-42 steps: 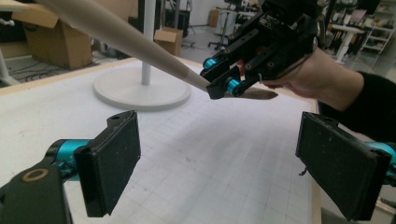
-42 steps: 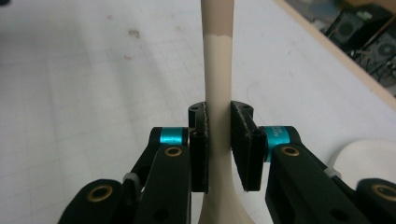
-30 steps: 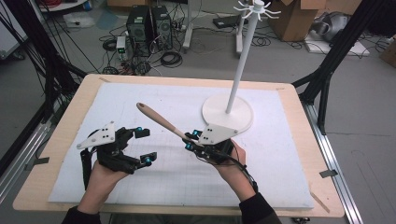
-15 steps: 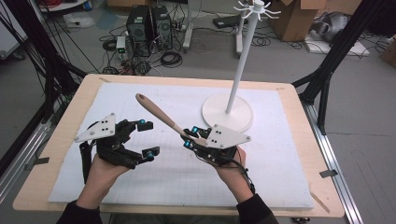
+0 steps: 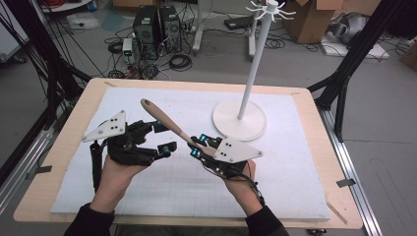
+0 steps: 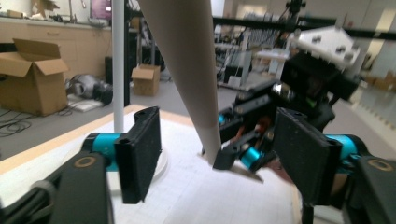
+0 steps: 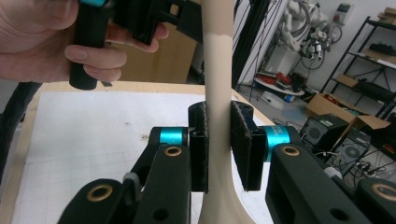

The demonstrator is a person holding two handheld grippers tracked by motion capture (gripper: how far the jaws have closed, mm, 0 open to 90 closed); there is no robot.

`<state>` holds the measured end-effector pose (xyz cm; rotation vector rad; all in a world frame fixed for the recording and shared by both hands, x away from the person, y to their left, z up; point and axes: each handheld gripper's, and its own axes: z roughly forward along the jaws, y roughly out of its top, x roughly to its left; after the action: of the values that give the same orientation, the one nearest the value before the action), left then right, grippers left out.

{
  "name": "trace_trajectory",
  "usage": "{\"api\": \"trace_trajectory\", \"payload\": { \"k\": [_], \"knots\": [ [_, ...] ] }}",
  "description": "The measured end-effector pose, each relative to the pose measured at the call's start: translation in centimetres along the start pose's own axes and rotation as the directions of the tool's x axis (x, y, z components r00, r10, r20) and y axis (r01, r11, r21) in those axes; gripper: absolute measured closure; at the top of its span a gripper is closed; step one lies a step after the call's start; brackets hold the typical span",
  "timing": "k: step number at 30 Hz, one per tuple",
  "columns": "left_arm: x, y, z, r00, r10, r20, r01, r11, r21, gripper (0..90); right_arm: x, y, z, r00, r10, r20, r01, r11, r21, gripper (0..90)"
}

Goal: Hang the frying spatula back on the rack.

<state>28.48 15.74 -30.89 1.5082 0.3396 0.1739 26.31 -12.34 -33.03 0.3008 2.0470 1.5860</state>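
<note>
Since the earlier frame, the left gripper point(image 5: 164, 136) has been brought closer to the wooden spoon point(image 5: 167, 122), and the spoon's far end has been swung slightly towards the table's left. The spoon is held above the white mat point(image 5: 295, 167) with its long axis running diagonally: one end is clamped low at the right gripper point(image 5: 198, 146), and the other end is raised and pointed away from the person, towards the far left. In the right gripper view, the handle point(image 7: 218, 93) is seen pinched firmly between the two black pads. The left gripper's jaws are spread wide, with the handle point(image 6: 187, 70) passing between them untouched. The white stand point(image 5: 240, 119) is seen just beyond the right gripper.
</note>
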Motion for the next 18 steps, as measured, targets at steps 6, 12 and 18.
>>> {"api": "trace_trajectory", "payload": {
  "k": [6,12,18],
  "knots": [
    [0.0,0.2,0.6,0.9999,-0.012,-0.011,0.012,0.9999,-0.003,44.5,0.0,-0.2,0.0,1.0,0.002,0.003,-0.002,1.0,-0.002,78.1],
    [0.1,0.2,1.4,0.999,-0.023,-0.038,0.023,0.9997,-0.005,55.4,0.1,-0.4,-0.2,0.9997,-0.011,0.021,0.011,1.0,-0.002,78.1],
    [0.1,0.2,1.8,0.9987,-0.045,-0.024,0.045,0.9987,-0.025,71.9,0.2,-0.5,-0.3,0.9995,-0.015,0.027,0.015,1.0,-0.007,78.0]
  ]
}}
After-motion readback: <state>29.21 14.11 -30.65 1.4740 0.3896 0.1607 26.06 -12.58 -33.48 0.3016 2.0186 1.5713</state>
